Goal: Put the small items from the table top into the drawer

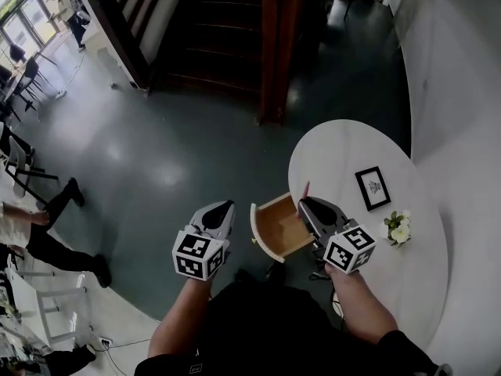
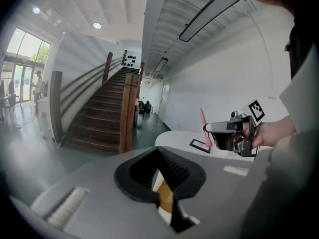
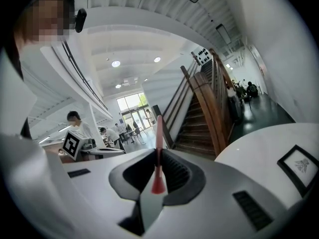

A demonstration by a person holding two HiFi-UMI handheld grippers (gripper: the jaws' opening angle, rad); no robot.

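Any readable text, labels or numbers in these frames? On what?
None readable.
Picture frame on the table: small print inside, too small to read.
Marker cubes: black-and-white squares only, no letters.
Red stick in the right tongs: no print seen.

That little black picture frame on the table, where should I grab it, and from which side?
Probably its two long edges, tongs across the narrower width, from above: the picture frame seems to lie flat or lean low. The right gripper, nearest, holds a red stick.
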